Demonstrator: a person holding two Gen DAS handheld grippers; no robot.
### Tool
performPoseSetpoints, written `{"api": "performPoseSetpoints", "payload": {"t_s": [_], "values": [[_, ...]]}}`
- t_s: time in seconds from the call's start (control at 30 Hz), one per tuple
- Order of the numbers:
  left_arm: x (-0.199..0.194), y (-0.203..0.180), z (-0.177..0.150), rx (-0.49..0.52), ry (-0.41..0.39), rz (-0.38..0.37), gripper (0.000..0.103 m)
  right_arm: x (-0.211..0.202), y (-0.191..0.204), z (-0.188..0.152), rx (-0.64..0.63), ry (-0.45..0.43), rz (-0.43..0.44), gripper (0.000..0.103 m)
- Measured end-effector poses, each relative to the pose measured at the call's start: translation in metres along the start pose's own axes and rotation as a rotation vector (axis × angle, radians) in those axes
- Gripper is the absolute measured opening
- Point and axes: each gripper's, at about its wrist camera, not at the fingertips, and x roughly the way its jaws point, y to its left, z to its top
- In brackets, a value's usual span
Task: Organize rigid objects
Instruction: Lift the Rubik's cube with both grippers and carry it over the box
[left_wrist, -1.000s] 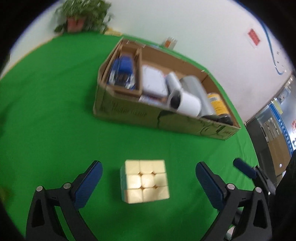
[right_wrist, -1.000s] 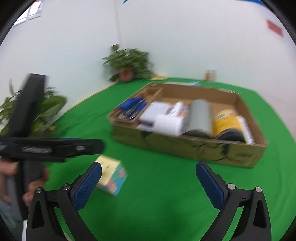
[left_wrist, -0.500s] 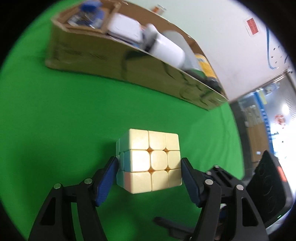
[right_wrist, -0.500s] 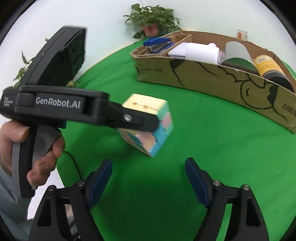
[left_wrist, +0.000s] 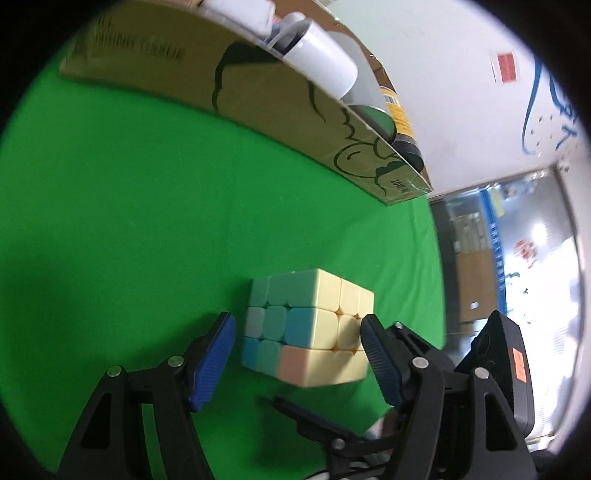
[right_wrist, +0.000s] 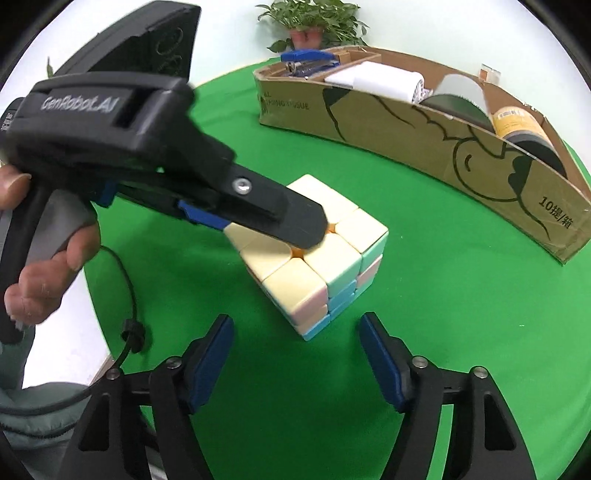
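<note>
A pastel puzzle cube (left_wrist: 310, 328) (right_wrist: 314, 258) sits on the green cloth with its yellow face up and turned a little. My left gripper (left_wrist: 297, 319) has the cube between its jaws, which are opening. One pad touches the yellow face, and a narrow gap shows at the other pad. In the right wrist view one of its fingers (right_wrist: 288, 218) lies across the yellow face. My right gripper (right_wrist: 295, 318) hangs just short of the cube. Its jaws are closing and nothing is pressed between them.
A long cardboard box (right_wrist: 424, 136) (left_wrist: 258, 96) stands behind the cube with a blue stapler (right_wrist: 306, 59), a white roll (right_wrist: 388, 83), a grey roll (right_wrist: 458, 99) and a yellow-labelled can (right_wrist: 517, 122). A potted plant (right_wrist: 314, 22) is at the back. A hand (right_wrist: 48, 266) holds the left tool.
The left jaws came in from wide open to either side of the cube, and the cube has turned to show its blue-green side. The right gripper sank toward the cube and its jaws narrowed.
</note>
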Motion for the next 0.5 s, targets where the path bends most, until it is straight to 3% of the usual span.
{"api": "performPoseSetpoints", "payload": {"t_s": [0.23,0.5], "values": [[0.008,-0.008,-0.001,0.008,0.001,-0.001,0.072,0.004,0.0,0.005,0.008,-0.013,-0.046,0.055],[-0.007,-0.031,-0.007,0.075,-0.074,0.083,0.068,-0.011,0.005,0.002,-0.009,-0.049,-0.077,0.053]]}}
